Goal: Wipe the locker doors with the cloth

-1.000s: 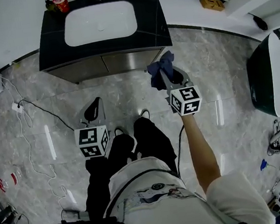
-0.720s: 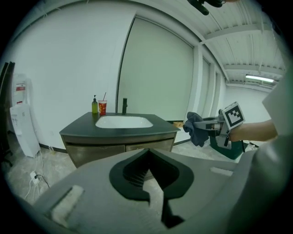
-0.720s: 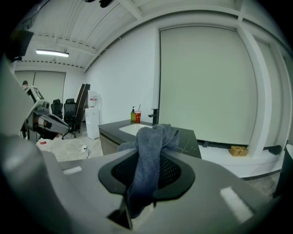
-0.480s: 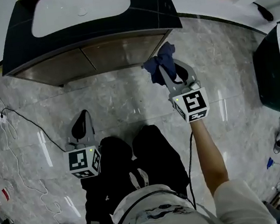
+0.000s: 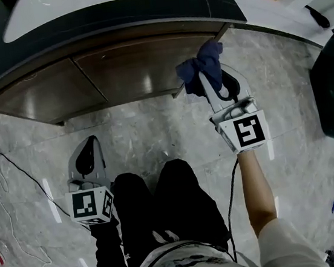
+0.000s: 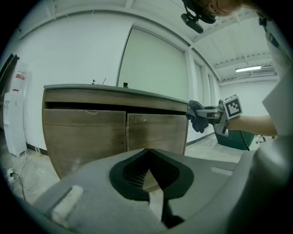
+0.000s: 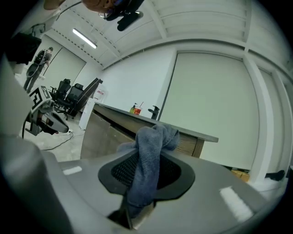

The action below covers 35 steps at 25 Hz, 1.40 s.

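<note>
Right gripper [image 5: 210,82] at 1 o'clock – jaws clamped on blue cloth [image 5: 197,69]. Cloth just beside right edge of brown locker doors [image 5: 128,68]; contact unclear. Left gripper [image 5: 86,149] at 8 o'clock – jaws together, nothing between, over floor [image 5: 154,131].

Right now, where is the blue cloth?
In the head view the blue cloth is at the upper right, clamped in the right gripper, close to the right edge of the right-hand cabinet door.
</note>
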Each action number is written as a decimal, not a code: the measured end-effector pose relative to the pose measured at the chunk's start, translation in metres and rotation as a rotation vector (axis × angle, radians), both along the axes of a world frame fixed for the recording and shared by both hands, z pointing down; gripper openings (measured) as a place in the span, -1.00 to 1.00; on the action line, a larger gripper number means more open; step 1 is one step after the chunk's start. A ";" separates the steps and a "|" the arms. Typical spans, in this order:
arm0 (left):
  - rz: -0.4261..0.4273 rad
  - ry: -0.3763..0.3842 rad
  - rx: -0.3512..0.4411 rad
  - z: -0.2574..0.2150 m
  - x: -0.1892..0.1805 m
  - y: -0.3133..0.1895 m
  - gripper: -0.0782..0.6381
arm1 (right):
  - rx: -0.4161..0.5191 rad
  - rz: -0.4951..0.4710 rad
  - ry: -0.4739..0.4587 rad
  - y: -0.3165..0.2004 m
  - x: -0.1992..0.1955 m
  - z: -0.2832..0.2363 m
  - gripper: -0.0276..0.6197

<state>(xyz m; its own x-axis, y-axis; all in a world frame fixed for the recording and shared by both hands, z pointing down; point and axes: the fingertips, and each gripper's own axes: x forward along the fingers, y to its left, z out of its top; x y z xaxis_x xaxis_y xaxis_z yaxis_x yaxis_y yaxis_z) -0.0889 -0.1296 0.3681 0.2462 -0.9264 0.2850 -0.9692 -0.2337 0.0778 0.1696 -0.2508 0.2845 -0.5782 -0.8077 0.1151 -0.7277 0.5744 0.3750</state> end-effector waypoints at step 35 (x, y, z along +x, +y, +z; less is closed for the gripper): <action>-0.167 -0.075 0.104 0.136 -0.052 0.024 -0.79 | 0.299 0.089 -0.106 -0.092 0.030 0.050 -0.59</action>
<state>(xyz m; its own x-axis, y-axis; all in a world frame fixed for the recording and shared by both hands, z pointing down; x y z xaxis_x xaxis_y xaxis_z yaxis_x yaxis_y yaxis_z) -0.1407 -0.1060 0.5038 0.0680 -0.9779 0.1975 -0.9973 -0.0719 -0.0124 0.1995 -0.3425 0.3340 -0.5000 -0.8446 -0.1915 -0.8140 0.3829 0.4367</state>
